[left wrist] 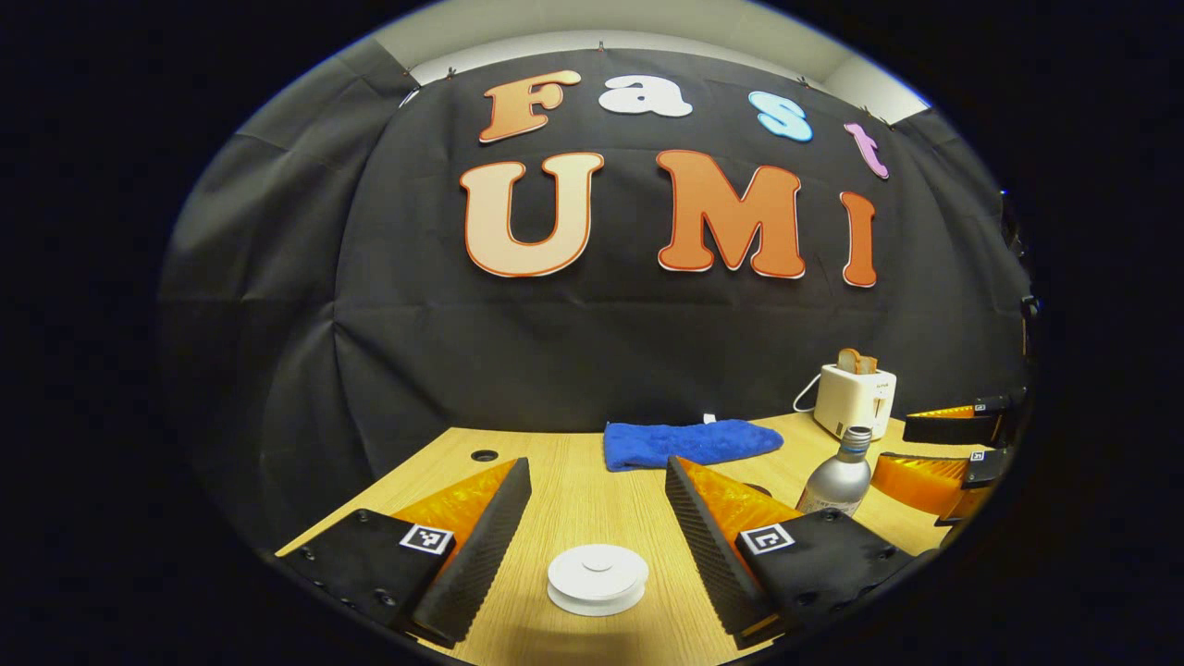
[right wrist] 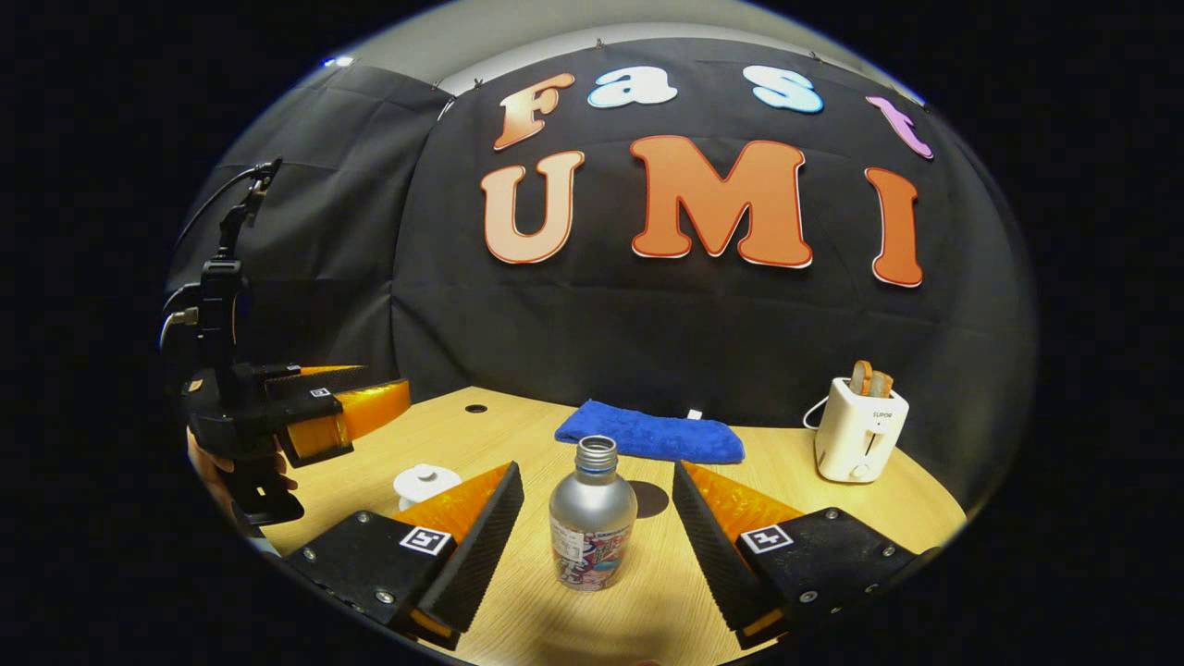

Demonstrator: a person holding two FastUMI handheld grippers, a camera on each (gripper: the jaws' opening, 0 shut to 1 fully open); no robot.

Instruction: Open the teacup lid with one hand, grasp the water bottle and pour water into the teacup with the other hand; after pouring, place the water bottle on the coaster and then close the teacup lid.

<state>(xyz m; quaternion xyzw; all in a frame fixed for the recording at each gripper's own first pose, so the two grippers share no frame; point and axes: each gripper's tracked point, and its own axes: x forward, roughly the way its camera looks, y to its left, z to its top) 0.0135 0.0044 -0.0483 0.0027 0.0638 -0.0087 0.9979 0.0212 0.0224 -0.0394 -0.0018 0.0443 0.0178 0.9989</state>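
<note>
The left gripper (left wrist: 598, 518), ribbed pads spread wide, held nothing around the round white lidded teacup (left wrist: 597, 579). The right gripper (right wrist: 598, 523) gaped empty around the upright silvery bottle (right wrist: 592, 527) mid-bench (right wrist: 518, 435).

Both views low over the table (left wrist: 573, 462), facing the back wall, sharing bottle (right wrist: 592, 527) and toaster (right wrist: 858, 430)

toaster (right wrist: 859, 430) front: "supor" (small print)
</note>
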